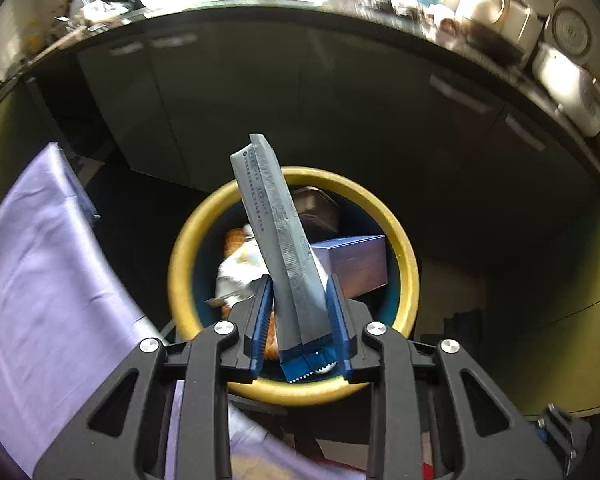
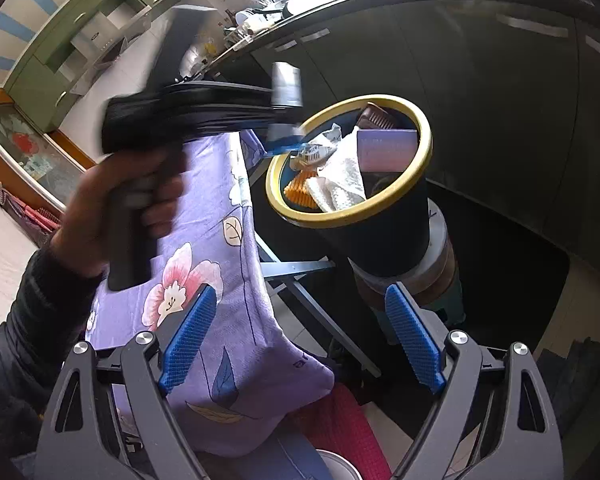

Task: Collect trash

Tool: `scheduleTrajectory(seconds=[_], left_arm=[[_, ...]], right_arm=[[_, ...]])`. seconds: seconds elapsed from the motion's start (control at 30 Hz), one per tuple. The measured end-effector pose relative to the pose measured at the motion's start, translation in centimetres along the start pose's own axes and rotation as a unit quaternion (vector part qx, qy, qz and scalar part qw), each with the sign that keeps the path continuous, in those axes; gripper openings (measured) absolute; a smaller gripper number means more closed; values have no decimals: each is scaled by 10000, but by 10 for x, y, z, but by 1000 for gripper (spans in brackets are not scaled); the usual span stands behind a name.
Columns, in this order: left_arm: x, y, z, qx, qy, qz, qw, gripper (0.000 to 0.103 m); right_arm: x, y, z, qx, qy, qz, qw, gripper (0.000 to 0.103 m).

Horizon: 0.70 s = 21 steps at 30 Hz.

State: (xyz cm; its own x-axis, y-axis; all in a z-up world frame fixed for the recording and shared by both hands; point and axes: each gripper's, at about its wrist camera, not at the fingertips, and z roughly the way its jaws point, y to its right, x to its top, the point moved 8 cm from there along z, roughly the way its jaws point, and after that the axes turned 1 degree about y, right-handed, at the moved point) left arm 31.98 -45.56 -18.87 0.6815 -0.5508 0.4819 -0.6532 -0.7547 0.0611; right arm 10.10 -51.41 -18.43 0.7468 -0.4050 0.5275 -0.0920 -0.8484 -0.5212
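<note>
The printing on the long grey foil packet with a blue serrated end is too small to read. It hides part of the yellow-rimmed dark round bin. Clutter along the far dark counter is smeared. In the right wrist view the left gripper is motion-blurred — its jaws cannot be made out — and the purple flowered cloth runs off the near edge.

The left gripper points steeply downward, its blue pads pressed on a grey packet that stands up between them. A bare hand in a dark sleeve grips its handle. The right gripper also tilts downward, its pads wide apart with nothing between them.
</note>
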Motion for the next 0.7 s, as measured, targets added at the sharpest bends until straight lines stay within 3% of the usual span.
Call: scheduleTrajectory(seconds=[0.07, 0.13, 0.17, 0.27, 0.33, 0.43, 0.53, 0.7], left_arm=[[0, 1, 21, -27, -199, -60, 9998, 29], [-1, 1, 34, -73, -345, -63, 9994, 39], [-2, -1, 35, -75, -343, -53, 9994, 49], [-8, -8, 14, -204, -176, -86, 9996, 67], [-16, -11, -5, -288, -62, -85, 9995, 70], [-35, -22, -57, -251, 433, -53, 9987, 77], [-68, -40, -118, 85, 1090, -10, 9940, 89], [-146, -91, -211, 997, 1979, -445, 9741, 94]], right_arm=[[-1, 2, 1, -15, -24, 30, 10000, 85], [-1, 0, -1, -18, -23, 31, 10000, 85], [-1, -1, -2, -26, -11, 20, 10000, 85], [-1, -5, -6, -53, 26, -37, 10000, 86], [-2, -12, -5, -74, 19, -129, 9999, 86], [-6, -25, -3, -30, -34, -309, 9995, 87], [-10, -41, 1, -80, -50, -557, 9984, 88], [-17, -71, 5, -268, 77, -1062, 9940, 91]])
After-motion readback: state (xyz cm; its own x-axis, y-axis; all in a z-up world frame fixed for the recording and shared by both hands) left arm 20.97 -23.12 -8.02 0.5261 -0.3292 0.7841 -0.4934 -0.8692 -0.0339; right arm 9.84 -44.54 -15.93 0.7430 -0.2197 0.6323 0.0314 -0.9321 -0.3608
